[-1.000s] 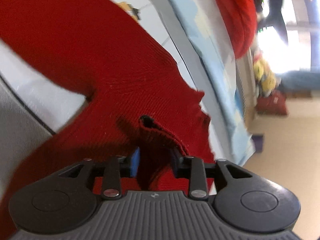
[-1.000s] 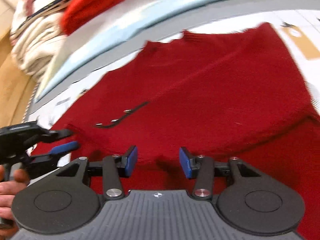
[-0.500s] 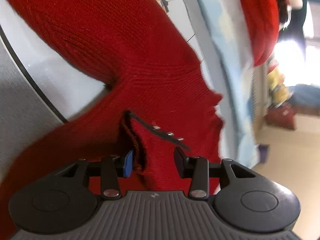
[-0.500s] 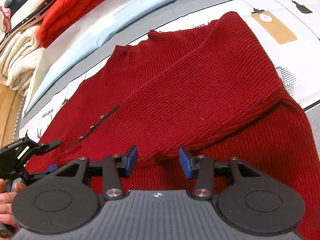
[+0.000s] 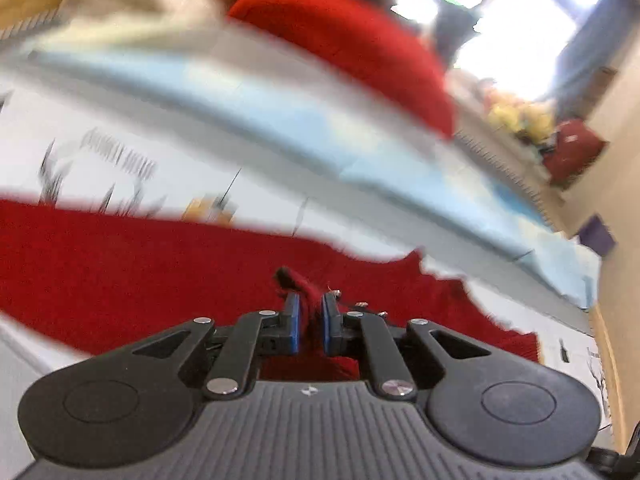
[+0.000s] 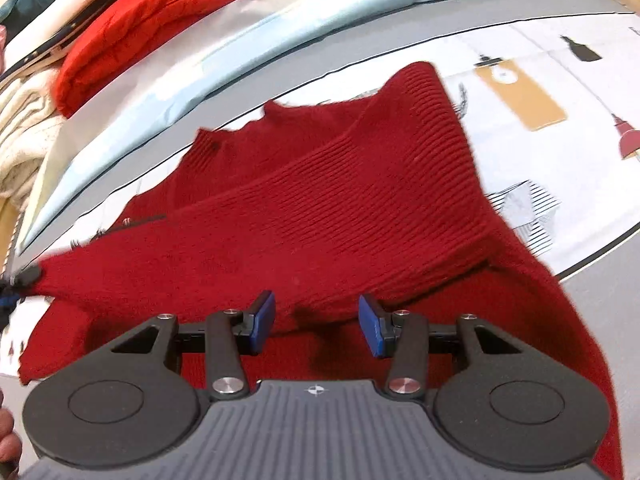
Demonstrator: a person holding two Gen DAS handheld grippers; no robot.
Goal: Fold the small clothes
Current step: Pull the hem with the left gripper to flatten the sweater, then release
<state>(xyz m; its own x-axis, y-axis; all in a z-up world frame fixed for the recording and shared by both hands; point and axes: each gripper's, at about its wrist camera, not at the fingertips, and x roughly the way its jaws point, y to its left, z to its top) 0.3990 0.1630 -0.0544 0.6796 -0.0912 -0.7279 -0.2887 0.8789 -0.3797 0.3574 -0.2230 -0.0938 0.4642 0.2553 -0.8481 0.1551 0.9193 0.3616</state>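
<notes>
A small dark red knit sweater (image 6: 320, 216) lies on a printed white sheet (image 6: 540, 60), with one sleeve folded across its body. It also shows in the left wrist view (image 5: 120, 264). My left gripper (image 5: 308, 320) is shut on a bunched edge of the sweater near its dark placket with small snaps (image 5: 360, 305). My right gripper (image 6: 316, 320) is open and empty, just above the sweater's lower part. The left gripper's tip (image 6: 16, 284) shows at the sweater's left edge in the right wrist view.
A pale blue cloth (image 6: 280, 28) lies beyond the sheet. Behind it are a bright red garment (image 6: 152, 12) and cream folded clothes (image 6: 20, 136). Yellow and red items (image 5: 560, 136) stand at the far right in the blurred left wrist view.
My left gripper opened half a second ago, then closed on the sweater's edge by the placket and swung round. My right gripper stayed open and came a little closer to the sweater.
</notes>
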